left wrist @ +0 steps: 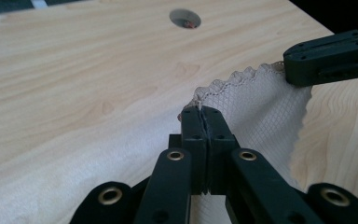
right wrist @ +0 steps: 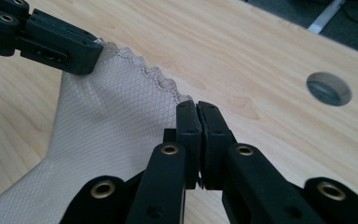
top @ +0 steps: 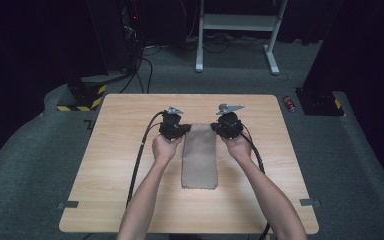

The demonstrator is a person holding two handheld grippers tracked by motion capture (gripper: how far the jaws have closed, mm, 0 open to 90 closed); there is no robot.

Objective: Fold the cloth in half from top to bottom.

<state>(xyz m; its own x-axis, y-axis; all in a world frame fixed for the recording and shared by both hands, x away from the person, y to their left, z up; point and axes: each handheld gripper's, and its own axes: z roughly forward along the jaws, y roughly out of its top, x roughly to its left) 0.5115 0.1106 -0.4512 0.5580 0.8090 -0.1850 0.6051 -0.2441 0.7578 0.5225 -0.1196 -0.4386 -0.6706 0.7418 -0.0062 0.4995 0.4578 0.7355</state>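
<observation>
Dark floor covering surrounds a pale wood-grain counter [top: 130, 150], with a white metal frame [top: 237, 22] standing on the floor beyond its far edge. On the counter lies a beige cloth [top: 200, 160], a long narrow strip running from the middle of the board toward the person's side; its near end rests flat and shows a wavy, scalloped hem. Up close the fabric carries a fine diamond-grid weave, and the far edge is finished with a stitched, rippled border that stands lifted off the wood. The left tongs [left wrist: 204, 112] are pressed together on the far left corner of the cloth, a sliver of hem pinched between the black pads. The right tongs [right wrist: 196, 106] are likewise clamped on the far right corner, the weave draping down and away from them. Between the two grips the border hangs in a shallow curve. A round cable hole [left wrist: 185, 18] is cut through the counter farther off; something small and reddish sits inside it, too blurred to identify.
</observation>
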